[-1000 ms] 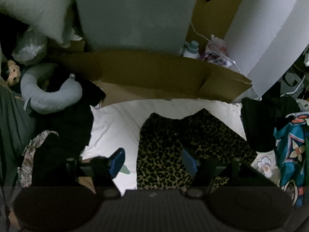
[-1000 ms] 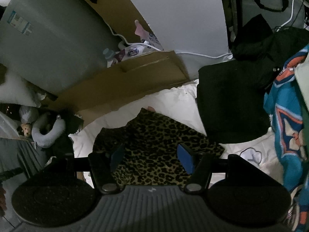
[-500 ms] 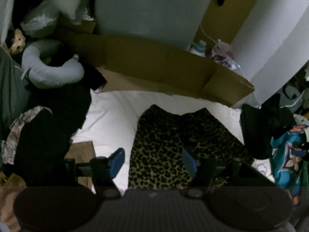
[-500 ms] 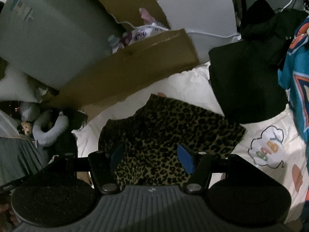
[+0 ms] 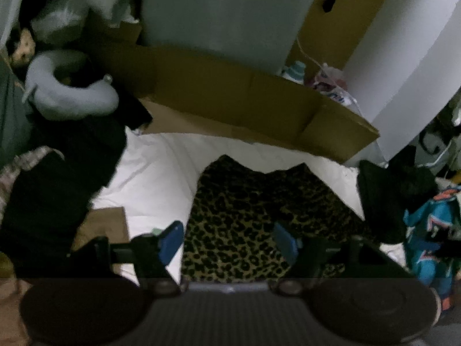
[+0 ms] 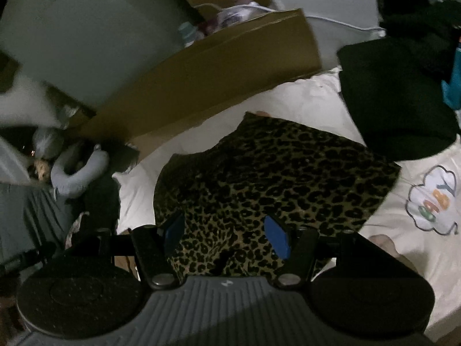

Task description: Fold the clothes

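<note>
White bedding [image 5: 161, 178] is our work surface, dim room, clutter all round. Nearest to us, both grippers hang over the near hem of the leopard-print garment [image 5: 247, 225]. Our left gripper [image 5: 227, 238] has its jaws apart w/ nothing pinched; its left finger sits over bare sheet, its right finger over print, so it brackets the garment's near-left edge. Our right gripper [image 6: 224, 232] is also spread & empty, both fingers over print, approx. mid-hem. Neither pad looks to be touching cloth yet, tho depth is hard to read. The garment lies flat, long axis running near to far, straight ahead of both grippers, w/ a notch at its far edge like two legs side by side. We judge the left hand better placed for the left corner, the right for the right half. Further right, a black pile [image 6: 394, 103]; left, a grey neck pillow [image 5: 66, 95]; farthest back, a cardboard box [image 5: 245, 98].
</note>
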The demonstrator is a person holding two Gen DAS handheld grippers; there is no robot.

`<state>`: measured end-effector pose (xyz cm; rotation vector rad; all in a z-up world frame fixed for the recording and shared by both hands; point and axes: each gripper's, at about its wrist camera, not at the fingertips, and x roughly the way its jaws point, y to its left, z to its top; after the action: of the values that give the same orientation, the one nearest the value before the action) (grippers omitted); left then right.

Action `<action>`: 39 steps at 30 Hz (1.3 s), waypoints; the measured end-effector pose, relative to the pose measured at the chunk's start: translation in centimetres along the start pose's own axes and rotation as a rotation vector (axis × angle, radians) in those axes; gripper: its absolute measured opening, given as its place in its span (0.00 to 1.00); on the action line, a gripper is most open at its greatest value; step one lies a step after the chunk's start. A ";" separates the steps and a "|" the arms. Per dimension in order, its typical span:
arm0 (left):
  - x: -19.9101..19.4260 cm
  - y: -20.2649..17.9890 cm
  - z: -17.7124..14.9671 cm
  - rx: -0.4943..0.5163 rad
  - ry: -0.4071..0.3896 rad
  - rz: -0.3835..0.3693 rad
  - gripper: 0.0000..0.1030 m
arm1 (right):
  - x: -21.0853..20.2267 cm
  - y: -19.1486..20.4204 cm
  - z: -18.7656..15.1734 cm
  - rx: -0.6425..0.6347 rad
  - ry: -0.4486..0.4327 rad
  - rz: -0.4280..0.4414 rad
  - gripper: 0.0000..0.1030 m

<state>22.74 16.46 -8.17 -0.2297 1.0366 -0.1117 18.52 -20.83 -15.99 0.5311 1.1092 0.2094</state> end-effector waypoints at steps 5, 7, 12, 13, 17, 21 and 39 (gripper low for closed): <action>2.6 1.2 -2.4 0.008 -0.012 -0.024 0.70 | 2.3 -0.8 -2.7 0.020 -0.027 0.006 0.66; 3.6 1.9 -3.4 -0.007 -0.020 -0.041 0.70 | 3.2 -1.4 -3.9 0.041 -0.040 0.013 0.66; 6.3 3.7 -6.8 -0.035 -0.015 -0.028 0.69 | 6.1 -2.4 -6.8 0.054 -0.048 0.031 0.66; 6.8 4.1 -7.6 -0.044 -0.011 -0.026 0.69 | 6.7 -2.5 -7.3 0.051 -0.044 0.031 0.66; 9.0 6.0 -10.4 -0.088 0.012 -0.023 0.68 | 9.0 -2.4 -9.1 0.010 -0.015 0.021 0.65; 11.5 7.5 -13.0 -0.125 0.058 -0.027 0.68 | 11.5 -2.1 -10.5 -0.027 0.030 0.013 0.64; 21.0 6.8 -17.3 -0.145 0.231 0.023 0.69 | 20.8 -3.3 -14.8 0.055 0.194 -0.012 0.64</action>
<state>18.35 16.55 -35.82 -0.3421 1.2784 -0.0420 14.12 -10.55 -39.17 0.5614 1.3094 0.2237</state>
